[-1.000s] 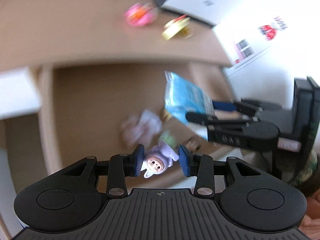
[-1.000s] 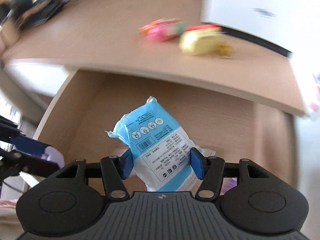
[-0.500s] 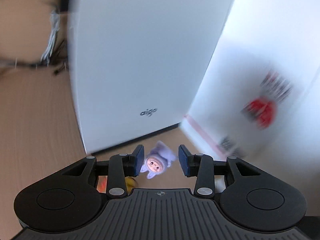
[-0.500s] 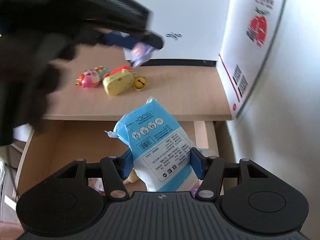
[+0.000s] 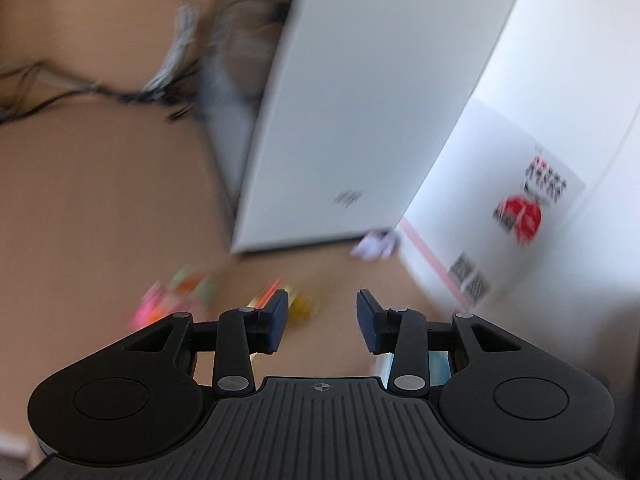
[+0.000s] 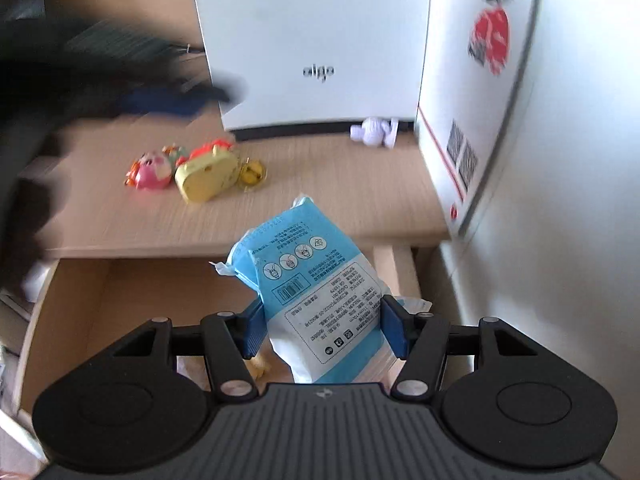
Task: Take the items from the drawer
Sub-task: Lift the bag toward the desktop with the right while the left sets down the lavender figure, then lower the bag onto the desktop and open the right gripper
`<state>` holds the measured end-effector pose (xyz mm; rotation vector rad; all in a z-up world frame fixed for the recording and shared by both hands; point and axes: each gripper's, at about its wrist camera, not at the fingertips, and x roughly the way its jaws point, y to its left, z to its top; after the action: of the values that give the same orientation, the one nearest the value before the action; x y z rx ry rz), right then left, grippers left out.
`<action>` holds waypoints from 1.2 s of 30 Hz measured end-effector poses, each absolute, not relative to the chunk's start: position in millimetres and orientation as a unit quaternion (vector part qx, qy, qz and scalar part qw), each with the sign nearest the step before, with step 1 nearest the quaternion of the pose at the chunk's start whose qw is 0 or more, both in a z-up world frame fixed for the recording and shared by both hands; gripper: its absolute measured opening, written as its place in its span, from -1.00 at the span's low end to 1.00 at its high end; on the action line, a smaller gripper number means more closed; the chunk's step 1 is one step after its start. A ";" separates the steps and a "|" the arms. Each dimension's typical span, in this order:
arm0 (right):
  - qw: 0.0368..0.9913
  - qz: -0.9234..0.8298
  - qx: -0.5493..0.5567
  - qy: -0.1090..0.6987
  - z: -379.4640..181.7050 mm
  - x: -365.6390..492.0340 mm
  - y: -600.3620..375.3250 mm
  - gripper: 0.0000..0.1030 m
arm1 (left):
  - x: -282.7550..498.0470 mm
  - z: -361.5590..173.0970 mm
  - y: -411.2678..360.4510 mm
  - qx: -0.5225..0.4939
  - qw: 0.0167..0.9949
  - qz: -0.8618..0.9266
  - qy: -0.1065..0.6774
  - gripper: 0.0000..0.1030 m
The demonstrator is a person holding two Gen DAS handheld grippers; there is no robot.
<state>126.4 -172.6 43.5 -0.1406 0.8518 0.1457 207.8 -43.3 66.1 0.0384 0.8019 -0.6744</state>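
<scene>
Mid-unloading: right hand-held gripper [image 6: 322, 330] is pinching the blue wipes packet [image 6: 316, 296] between its blue pads, held above the open drawer [image 6: 100, 300], just short of the bench [image 6: 320, 184] edge. Left hand-held gripper [image 5: 322, 320] is spread with nothing between its pads, hovering over the bench. Lilac bunny figure [image 6: 374, 131] lies on the bench against the foot of the white box [image 6: 312, 40], beside the cardboard panel [image 6: 472, 100]; pink toy [image 6: 150, 174] and yellow toy [image 6: 206, 174] with a small bell sit near the bench middle. Judged next move: carry the packet forward over the bench, set it on a bare patch clear of the toys, then spread the pads; left likely goes back to the drawer. Hard to read: left view is motion-blurred, toys are smears; in the right view the left gripper is a dark blur at upper left. Drawer contents mostly hidden behind the packet and gripper body, only a yellowish scrap shows, so what remains is unclear.
</scene>
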 end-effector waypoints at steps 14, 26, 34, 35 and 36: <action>0.918 0.050 -0.149 0.364 30.4 229.0 -131.4 0.17 | 173.1 20.0 28.2 0.163 0.803 -0.258 0.512 -0.19; 0.925 0.041 -0.128 0.355 50.9 196.6 -138.1 0.66 | 182.5 -0.6 12.4 0.148 0.770 -0.306 0.540 -0.19; 0.917 0.037 -0.099 0.385 55.1 131.9 -153.4 0.82 | 232.2 -49.7 31.7 -0.004 0.733 -0.256 0.631 -0.19; 0.914 0.033 -0.093 0.394 52.2 125.8 -156.6 0.82 | 232.1 -53.1 26.7 0.009 0.729 -0.265 0.631 -0.19; 0.910 0.029 -0.087 0.403 49.7 119.9 -160.2 0.82 | 229.7 -56.5 19.0 0.030 0.724 -0.279 0.630 -0.19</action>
<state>119.9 -160.2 49.7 -0.1798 0.8319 0.0605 229.7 19.0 -56.5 0.0664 1.3894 -0.6165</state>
